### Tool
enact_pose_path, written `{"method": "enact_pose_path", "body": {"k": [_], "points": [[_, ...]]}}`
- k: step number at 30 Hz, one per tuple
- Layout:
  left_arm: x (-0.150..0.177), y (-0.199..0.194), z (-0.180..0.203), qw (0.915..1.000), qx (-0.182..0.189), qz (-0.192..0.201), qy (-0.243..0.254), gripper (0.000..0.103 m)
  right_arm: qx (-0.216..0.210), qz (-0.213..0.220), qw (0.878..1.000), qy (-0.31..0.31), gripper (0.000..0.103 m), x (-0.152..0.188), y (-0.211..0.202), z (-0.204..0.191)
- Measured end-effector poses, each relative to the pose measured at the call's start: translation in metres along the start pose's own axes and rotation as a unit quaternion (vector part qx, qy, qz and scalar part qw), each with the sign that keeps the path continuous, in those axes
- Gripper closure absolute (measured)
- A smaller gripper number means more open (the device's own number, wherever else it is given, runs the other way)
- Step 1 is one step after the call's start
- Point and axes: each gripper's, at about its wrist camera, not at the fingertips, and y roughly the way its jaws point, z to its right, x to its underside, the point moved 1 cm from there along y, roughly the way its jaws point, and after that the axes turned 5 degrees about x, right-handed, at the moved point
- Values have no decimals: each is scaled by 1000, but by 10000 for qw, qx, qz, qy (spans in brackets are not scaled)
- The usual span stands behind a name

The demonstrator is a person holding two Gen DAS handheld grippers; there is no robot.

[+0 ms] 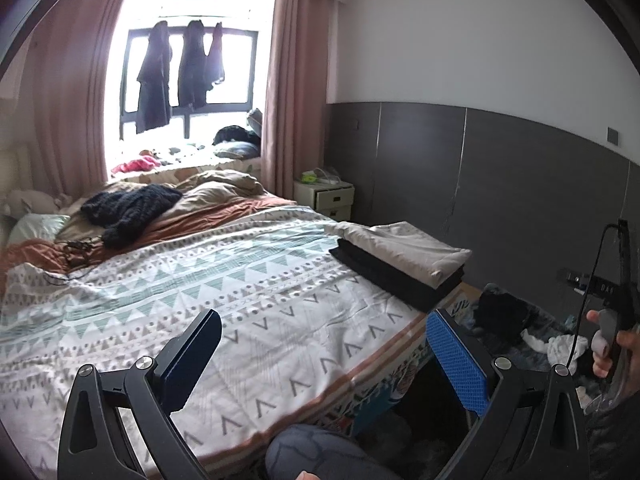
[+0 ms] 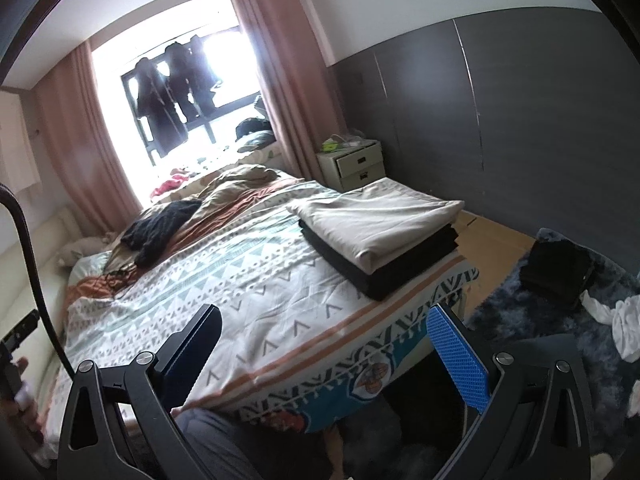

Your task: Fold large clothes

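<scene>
Nearest, the left gripper (image 1: 324, 354) and right gripper (image 2: 324, 354) hang over the bed's (image 2: 280, 320) foot, jaws apart and holding nothing. Right of the bed, unfolded clothes (image 2: 560, 272) lie heaped on the rug (image 2: 520, 332): a dark garment and some white ones, crumpled. They look to be what is left. On the bed's right edge sits the folded stack (image 2: 380, 232), a cream piece squared neatly on black ones; that part seems done. Further up the bed a dark knit (image 1: 128, 208) lies loose, possibly also waiting.
</scene>
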Motion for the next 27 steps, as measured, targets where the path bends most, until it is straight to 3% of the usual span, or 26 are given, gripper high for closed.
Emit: {"method": "enact_pose_path", "body": {"k": [13,27], "points": [[65,-39,12,9987,-471,56,-194,0,-200,17,9987,-464,0,67,-33,-33],[87,-66,6,9958,-748,274,-461,0,-257,-82,9953,-933,0,106,-31,-73]]}}
